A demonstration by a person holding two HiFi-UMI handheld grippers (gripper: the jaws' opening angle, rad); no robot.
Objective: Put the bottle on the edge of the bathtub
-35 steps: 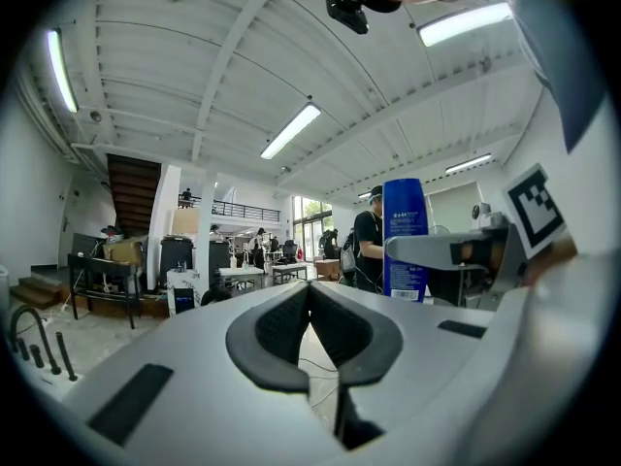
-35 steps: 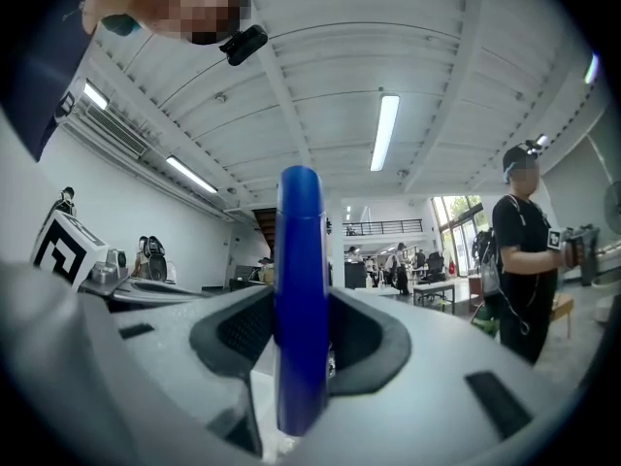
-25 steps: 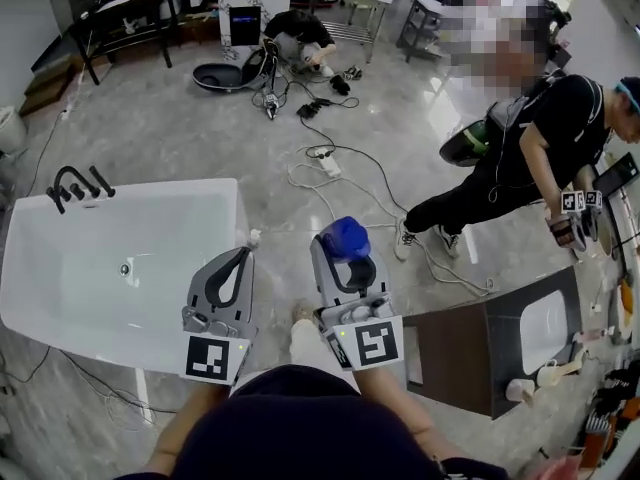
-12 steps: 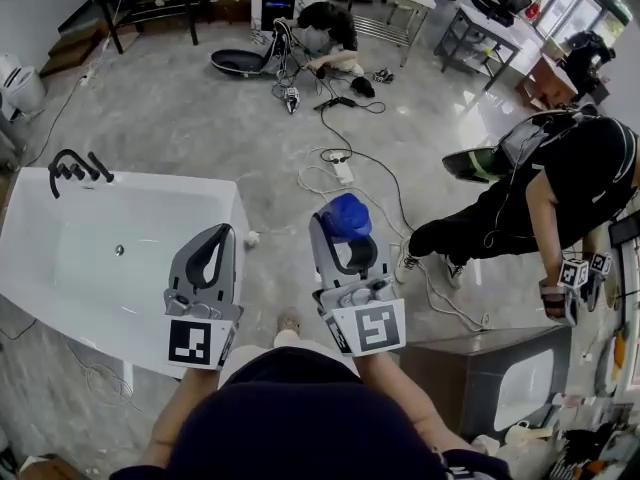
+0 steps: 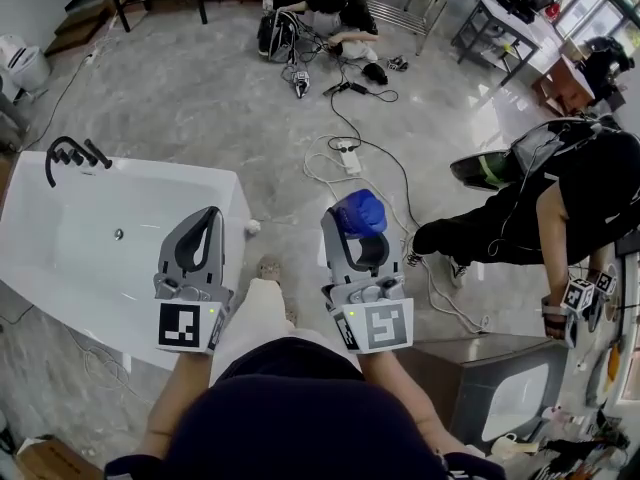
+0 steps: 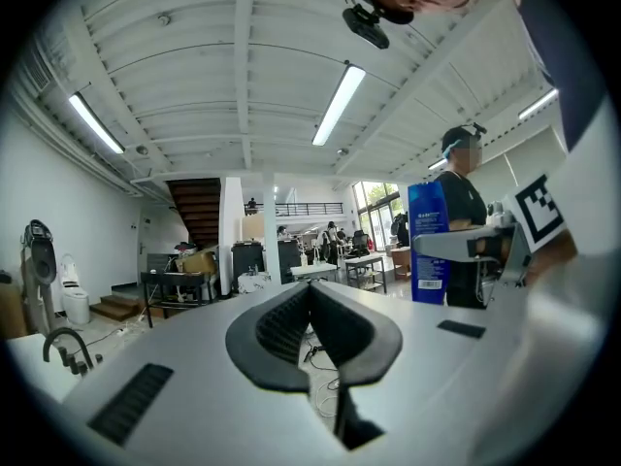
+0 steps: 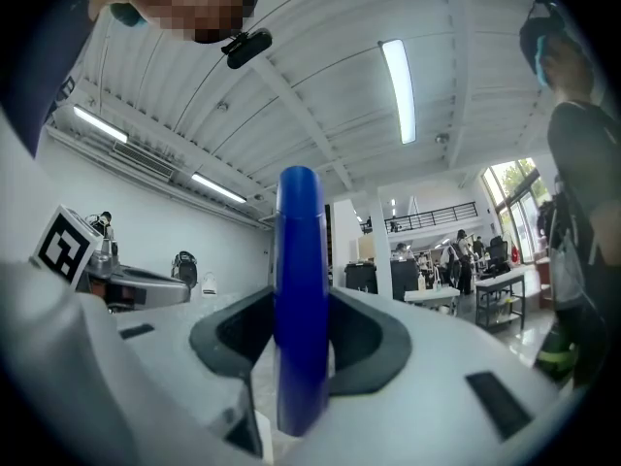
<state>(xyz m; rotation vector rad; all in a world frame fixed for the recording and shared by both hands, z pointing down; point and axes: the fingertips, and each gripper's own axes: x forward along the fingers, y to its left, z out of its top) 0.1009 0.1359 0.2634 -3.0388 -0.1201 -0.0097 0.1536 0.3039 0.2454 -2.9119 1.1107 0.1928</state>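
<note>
**Right gripper [image 5: 352, 240] pinching the bottle [image 5: 358, 213], short of the tub**

Its jaws are clamped on the blue bottle, held upright over the floor beside the white bathtub [image 5: 238, 200], not above the rim. Left gripper [image 5: 204, 233] hangs empty, jaws pressed together. My worry is the rim. It looks narrow and glossy, so a bottle set off-centre or released tilted could topple into the tub or onto the floor. A power strip [image 5: 345, 154] lies on the floor ahead, a trip risk.

Bright, even light comes from long ceiling tubes [image 6: 340, 103] above the jaws and windows [image 7: 506, 178] flaring white beyond them. The floor [image 5: 200, 98] carries soft sheen, faint shadows. Both gripper views bulge, corners black; the bottle [image 7: 299, 299] between the jaws looks soft, probably too close.
</note>
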